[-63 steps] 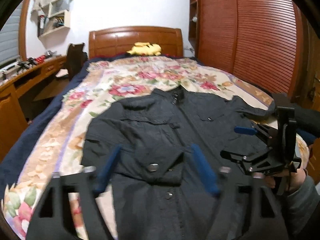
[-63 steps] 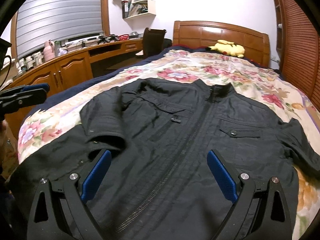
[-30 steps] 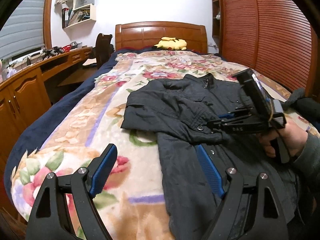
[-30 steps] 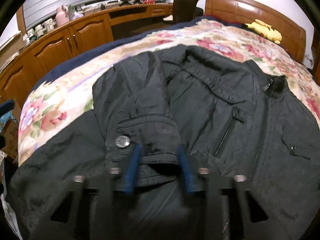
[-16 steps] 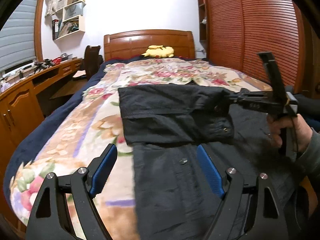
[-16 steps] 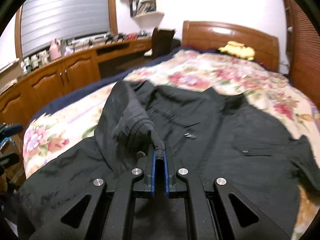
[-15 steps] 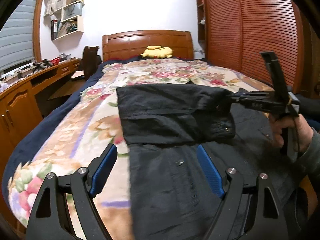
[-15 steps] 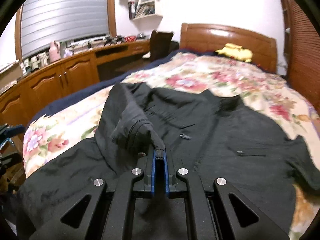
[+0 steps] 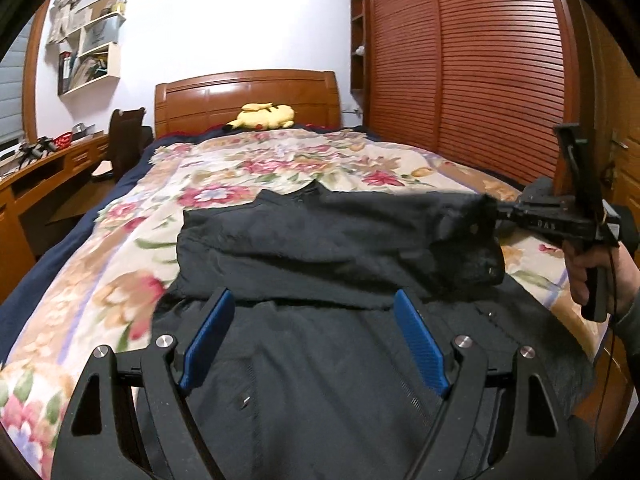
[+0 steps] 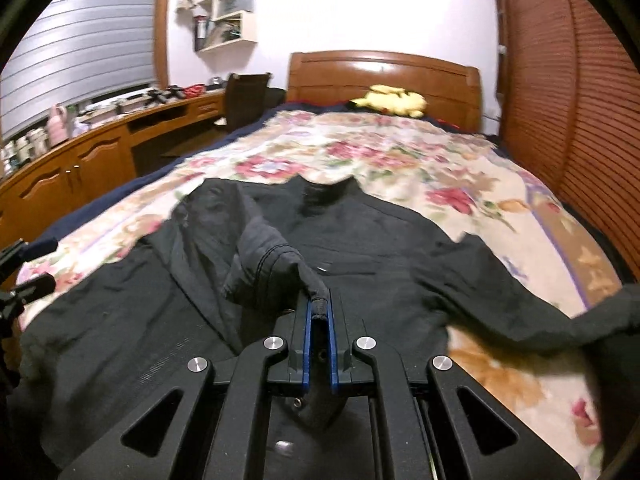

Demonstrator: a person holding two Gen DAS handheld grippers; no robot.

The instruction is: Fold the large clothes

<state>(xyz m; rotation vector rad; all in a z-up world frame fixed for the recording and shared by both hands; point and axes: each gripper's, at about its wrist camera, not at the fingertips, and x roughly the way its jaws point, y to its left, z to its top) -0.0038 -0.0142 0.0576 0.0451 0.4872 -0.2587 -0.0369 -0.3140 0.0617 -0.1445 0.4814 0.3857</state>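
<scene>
A large black jacket (image 9: 320, 360) lies front up on the flowered bedspread (image 9: 280, 160). My right gripper (image 10: 318, 308) is shut on the cuff (image 10: 292, 268) of the jacket's left sleeve and holds it stretched across the chest, above the body. In the left wrist view that sleeve (image 9: 340, 236) runs from the left shoulder to the right gripper (image 9: 496, 216) at the right. My left gripper (image 9: 316, 340) is open and empty, low over the jacket's lower front. The other sleeve (image 10: 540, 308) lies spread out to the right.
A yellow plush toy (image 9: 262, 116) lies by the wooden headboard (image 9: 248, 92). A wooden desk with cabinets (image 10: 80, 160) and a chair (image 10: 244, 96) run along the left of the bed. A slatted wooden wardrobe (image 9: 480, 60) stands on the right.
My right gripper closed on the left sleeve's cuff and has drawn it further right across the jacket. My left gripper stayed open and shifted right over the jacket's lower front.
</scene>
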